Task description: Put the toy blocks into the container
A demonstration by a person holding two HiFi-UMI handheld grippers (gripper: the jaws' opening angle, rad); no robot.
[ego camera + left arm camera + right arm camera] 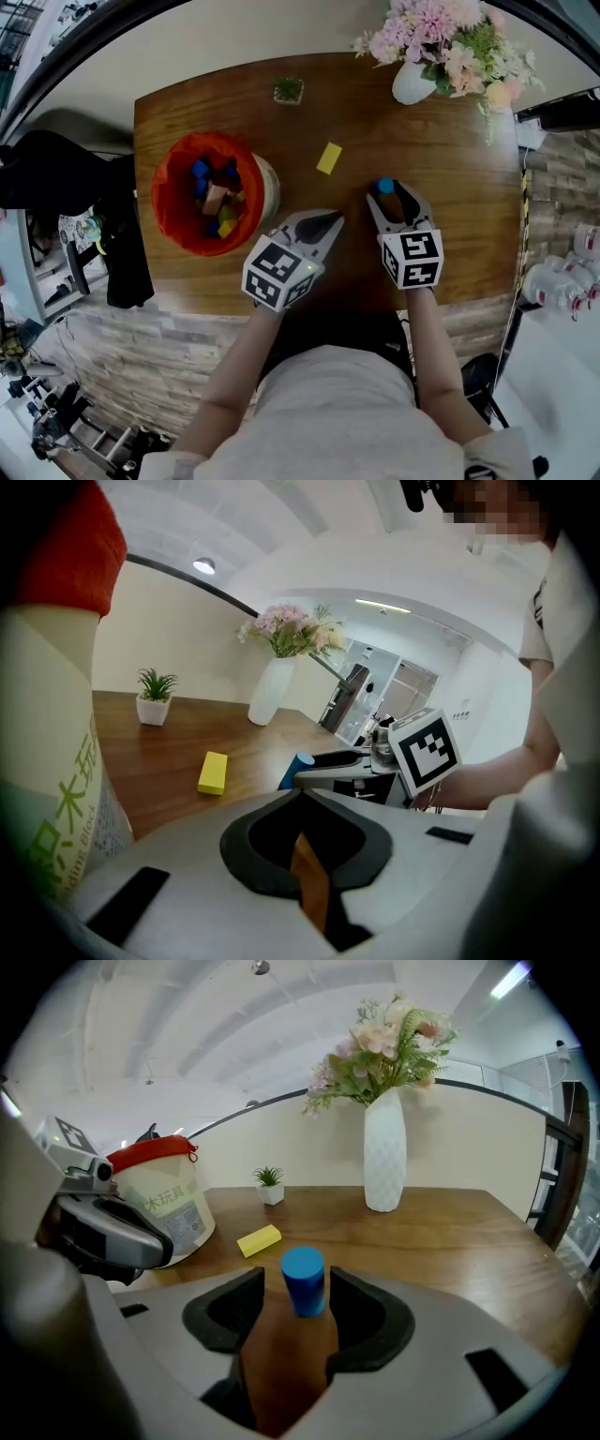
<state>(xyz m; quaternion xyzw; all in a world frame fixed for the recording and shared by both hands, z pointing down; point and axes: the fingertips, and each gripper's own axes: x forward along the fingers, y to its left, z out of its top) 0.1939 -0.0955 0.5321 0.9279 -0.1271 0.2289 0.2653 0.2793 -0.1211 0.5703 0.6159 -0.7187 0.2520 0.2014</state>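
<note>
Right of the container — right hand-held gripper spread around upright blue cylinder, poised to pinch; left hand-held gripper pressed together, empty.

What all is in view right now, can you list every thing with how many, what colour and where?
table: one, brown wood, under everything
container: one, white bucket with red liner, on the table's left part
toy blocks: several, mixed colours, inside the container; exact count unclear
yellow block: one, yellow, lying flat near the table's middle
blue cylinder: one, blue, upright on the table between the right gripper's jaws
potted plant: one, green in a white pot, far edge
vase: one, white, with pink flowers, far right corner
left gripper: one, grey, shut and empty, beside the container
right gripper: one, grey, open, jaws either side of the blue cylinder
arms: two, bare, at the near edge
</note>
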